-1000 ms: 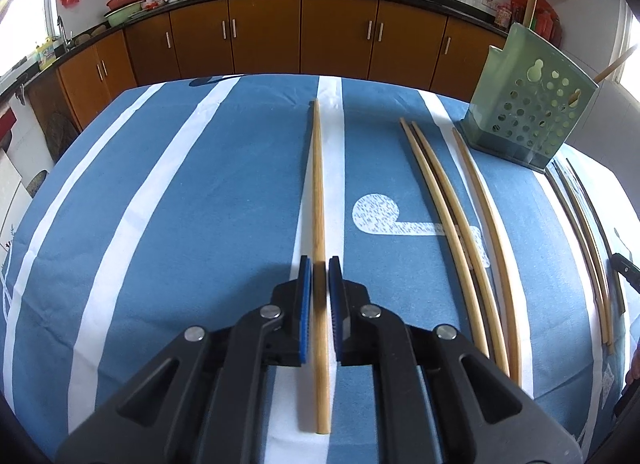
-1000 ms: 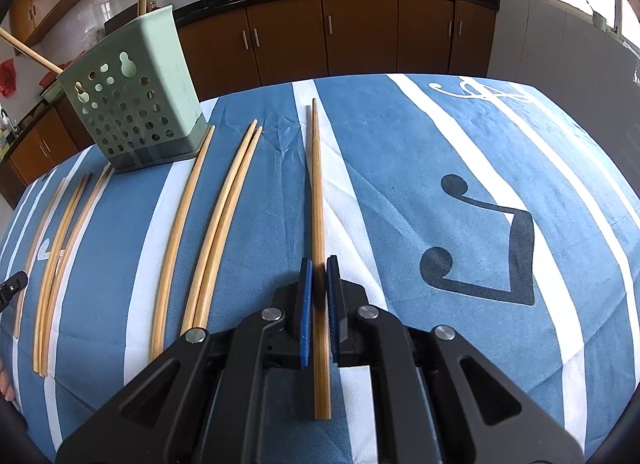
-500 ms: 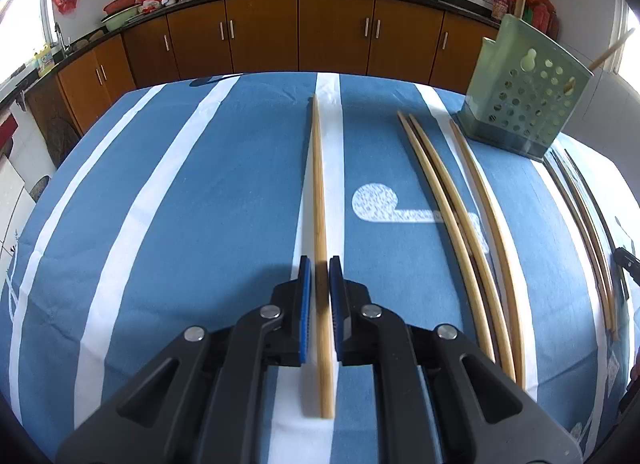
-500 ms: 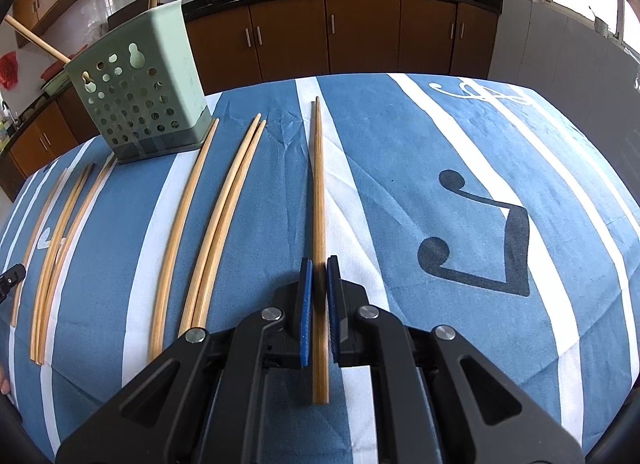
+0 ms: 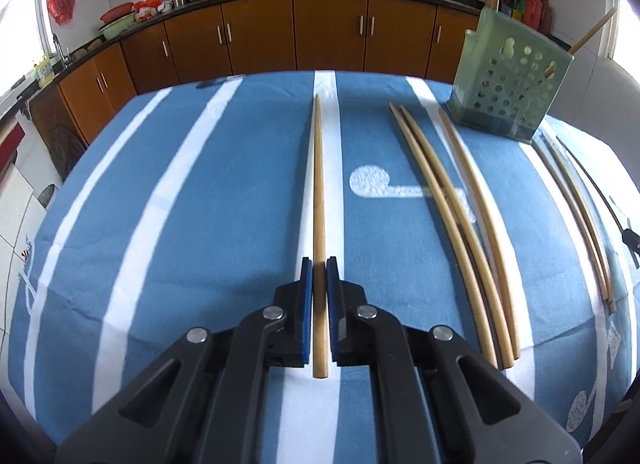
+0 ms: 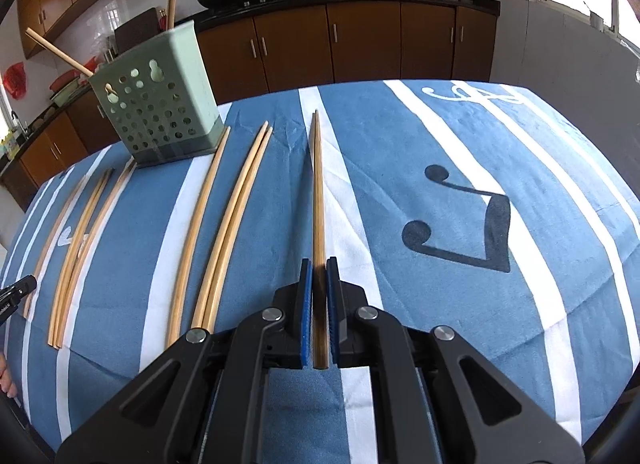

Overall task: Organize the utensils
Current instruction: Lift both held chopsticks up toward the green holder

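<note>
In the left wrist view my left gripper (image 5: pixel 319 264) is closing its blue pads tight on a pale wooden chopstick (image 5: pixel 318 184) that points away over the blue striped tablecloth (image 5: pixel 200 224). In the right wrist view my right gripper (image 6: pixel 319 264) is shut on a darker brown chopstick (image 6: pixel 318 192), also pointing straight ahead. The green perforated utensil holder (image 5: pixel 508 88) (image 6: pixel 156 120) stands at the far side with two sticks leaning out of it. Several loose chopsticks (image 5: pixel 452 216) (image 6: pixel 232 216) lie on the cloth between the two grippers.
More chopsticks (image 5: pixel 576 200) (image 6: pixel 80 232) lie in front of the holder. The other gripper's tip shows at each view's edge (image 5: pixel 632 240) (image 6: pixel 16 292). Brown kitchen cabinets (image 5: pixel 328 36) and a counter with pans run behind the table. The table edge is close below both grippers.
Both grippers have risen slightly with their chopsticks, and the near ends of the sticks sit higher in view. The left pads have drawn tighter on the stick.
</note>
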A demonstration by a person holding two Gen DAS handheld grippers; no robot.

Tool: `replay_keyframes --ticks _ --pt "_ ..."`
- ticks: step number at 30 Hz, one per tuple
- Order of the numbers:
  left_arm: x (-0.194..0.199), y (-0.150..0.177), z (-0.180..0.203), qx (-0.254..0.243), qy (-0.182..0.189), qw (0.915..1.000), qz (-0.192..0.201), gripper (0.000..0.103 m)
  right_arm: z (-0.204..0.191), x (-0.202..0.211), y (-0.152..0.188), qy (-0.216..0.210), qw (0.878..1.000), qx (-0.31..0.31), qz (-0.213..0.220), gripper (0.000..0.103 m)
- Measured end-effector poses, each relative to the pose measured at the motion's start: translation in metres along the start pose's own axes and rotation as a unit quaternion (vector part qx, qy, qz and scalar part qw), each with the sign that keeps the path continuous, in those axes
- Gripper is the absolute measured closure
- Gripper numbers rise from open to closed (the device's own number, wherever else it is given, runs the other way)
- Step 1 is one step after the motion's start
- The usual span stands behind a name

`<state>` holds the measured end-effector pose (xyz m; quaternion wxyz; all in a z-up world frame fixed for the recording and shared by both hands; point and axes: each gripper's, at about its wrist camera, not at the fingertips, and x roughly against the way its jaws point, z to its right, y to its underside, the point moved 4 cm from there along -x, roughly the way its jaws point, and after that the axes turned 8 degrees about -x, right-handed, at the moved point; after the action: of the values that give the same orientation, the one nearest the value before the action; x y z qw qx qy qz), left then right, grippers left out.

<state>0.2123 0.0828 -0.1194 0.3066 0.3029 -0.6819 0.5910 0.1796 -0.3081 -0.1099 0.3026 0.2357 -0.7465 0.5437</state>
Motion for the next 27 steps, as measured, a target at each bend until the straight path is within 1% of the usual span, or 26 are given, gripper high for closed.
replay_keyframes --ticks 5,10,13,18,20,22,27 --pt "0.033 -0.017 -0.007 0.004 -0.004 0.9989 0.046 0.095 0.0 0.024 -0.018 -0.007 0.999 -0.003 0.04 0.095" --pt "0.066 -0.037 -0.011 0.013 -0.005 0.9954 0.095 0.095 0.002 0.045 -0.038 -0.019 0.996 -0.012 0.082 0.095" --pt "0.086 -0.051 -0.013 0.021 -0.005 0.9916 0.127 0.095 0.002 0.06 -0.049 -0.026 0.994 -0.016 0.104 0.095" --pt "0.121 -0.075 -0.017 0.033 -0.005 0.9823 0.184 0.095 -0.002 0.082 -0.068 -0.037 0.989 -0.02 0.144 0.095" --pt "0.131 -0.084 -0.017 0.032 -0.004 0.9794 0.199 0.095 -0.003 0.087 -0.074 -0.039 0.987 -0.019 0.154 0.095" --pt "0.134 -0.092 -0.017 0.027 -0.006 0.9781 0.206 0.095 -0.004 0.089 -0.078 -0.039 0.986 -0.019 0.161 0.095" --pt "0.137 -0.103 -0.012 0.016 -0.007 0.9771 0.212 0.095 -0.004 0.09 -0.084 -0.041 0.986 -0.02 0.163 0.095"
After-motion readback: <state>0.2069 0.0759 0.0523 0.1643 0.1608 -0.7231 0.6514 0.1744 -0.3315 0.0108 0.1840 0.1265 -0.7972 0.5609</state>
